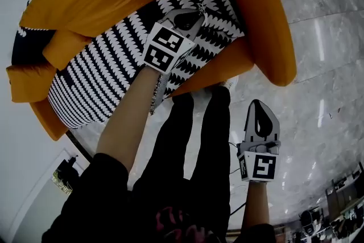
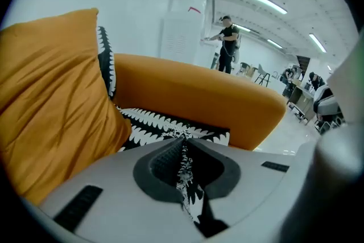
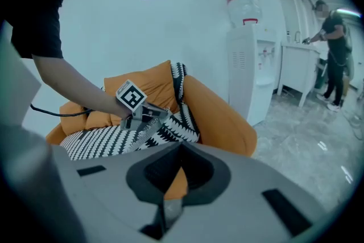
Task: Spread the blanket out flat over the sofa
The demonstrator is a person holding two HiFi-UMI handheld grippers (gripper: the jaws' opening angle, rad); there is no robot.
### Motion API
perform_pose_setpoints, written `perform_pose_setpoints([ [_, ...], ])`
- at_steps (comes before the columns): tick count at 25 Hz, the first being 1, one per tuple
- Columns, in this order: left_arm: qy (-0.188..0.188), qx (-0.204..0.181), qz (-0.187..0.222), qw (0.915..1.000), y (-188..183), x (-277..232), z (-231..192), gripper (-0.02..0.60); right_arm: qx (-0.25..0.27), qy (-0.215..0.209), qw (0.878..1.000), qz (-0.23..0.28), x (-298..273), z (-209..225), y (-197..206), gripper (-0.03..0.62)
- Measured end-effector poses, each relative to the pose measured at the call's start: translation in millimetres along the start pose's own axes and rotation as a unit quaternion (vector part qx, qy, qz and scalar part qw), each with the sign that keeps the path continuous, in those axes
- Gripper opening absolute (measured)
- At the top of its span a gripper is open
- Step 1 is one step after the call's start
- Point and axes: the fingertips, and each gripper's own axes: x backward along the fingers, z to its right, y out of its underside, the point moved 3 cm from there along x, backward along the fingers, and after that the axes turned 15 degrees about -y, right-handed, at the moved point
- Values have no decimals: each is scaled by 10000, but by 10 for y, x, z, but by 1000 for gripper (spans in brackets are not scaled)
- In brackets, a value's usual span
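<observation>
Now our left gripper pinches an edge of the blanket, which lies across the sofa seat. Our right gripper, jaws together and empty, hangs over the floor.

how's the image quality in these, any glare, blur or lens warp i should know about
Head view: strong fisheye bend, dim overall, white glare streaks on the glossy floor. Left gripper view: round black vignette, bright ceiling lights, a blurred grey mass at the right edge. Right gripper view: same vignette, cool bluish cast, soft grey blur at the left edge.
</observation>
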Motion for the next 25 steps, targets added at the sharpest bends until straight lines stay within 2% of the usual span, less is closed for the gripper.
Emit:
perform_pose_setpoints([
  [8,300,-224,276,9989,-211,394,66,26,65,569,9960,689,221,-249,-197,20],
  [15,577,-402,417,9967,-224,524,198,26,35,946,9909,953,182,-276,-192,20],
  [20,701,-567,429,9950,-236,547,328,26,-349,1166,9859,1151,204,-247,-49,20],
  [25,584,-728,362,9950,-210,573,530,26,-551,1164,9852,1135,347,-122,194,20],
])
